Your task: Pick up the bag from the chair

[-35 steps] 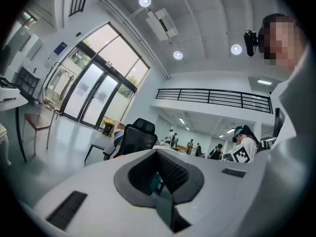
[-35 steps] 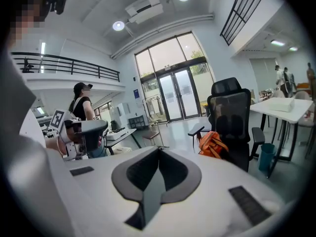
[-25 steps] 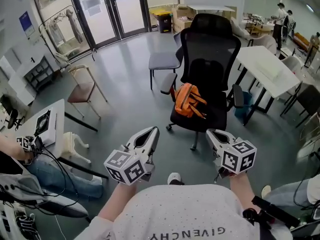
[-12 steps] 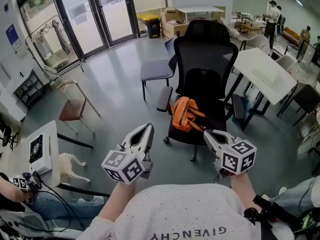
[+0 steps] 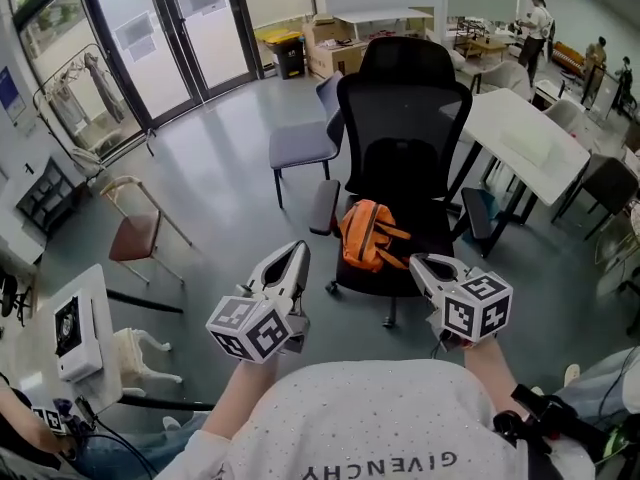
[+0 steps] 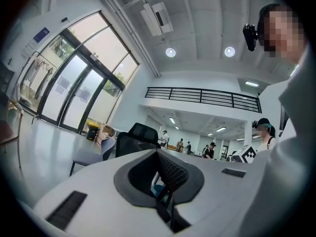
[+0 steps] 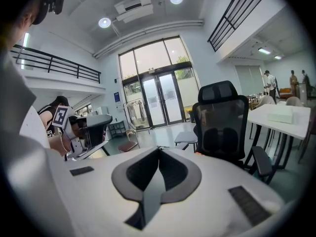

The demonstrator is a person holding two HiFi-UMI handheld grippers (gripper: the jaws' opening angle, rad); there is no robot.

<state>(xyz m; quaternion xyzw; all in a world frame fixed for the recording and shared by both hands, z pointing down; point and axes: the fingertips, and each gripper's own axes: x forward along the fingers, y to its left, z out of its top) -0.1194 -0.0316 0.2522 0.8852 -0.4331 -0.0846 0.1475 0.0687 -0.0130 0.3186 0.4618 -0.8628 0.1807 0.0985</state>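
On chair (image 5: 405, 108): one orange bag (image 5: 368, 236); left gripper (image 5: 297, 249), right gripper (image 5: 419, 261) both seemingly closed.

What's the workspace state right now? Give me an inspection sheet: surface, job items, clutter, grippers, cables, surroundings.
Surface: black mesh office chair on grey floor.
Job's things: orange fabric bag lying on the chair's seat, untouched.
Clutter: nothing seen beside the bag.
Grippers: left gripper and right gripper both shut, empty, short of the chair.
Cables: thin black leads lower left, away from the chair.
Surroundings: white table to the right, grey chair behind, glass doors.
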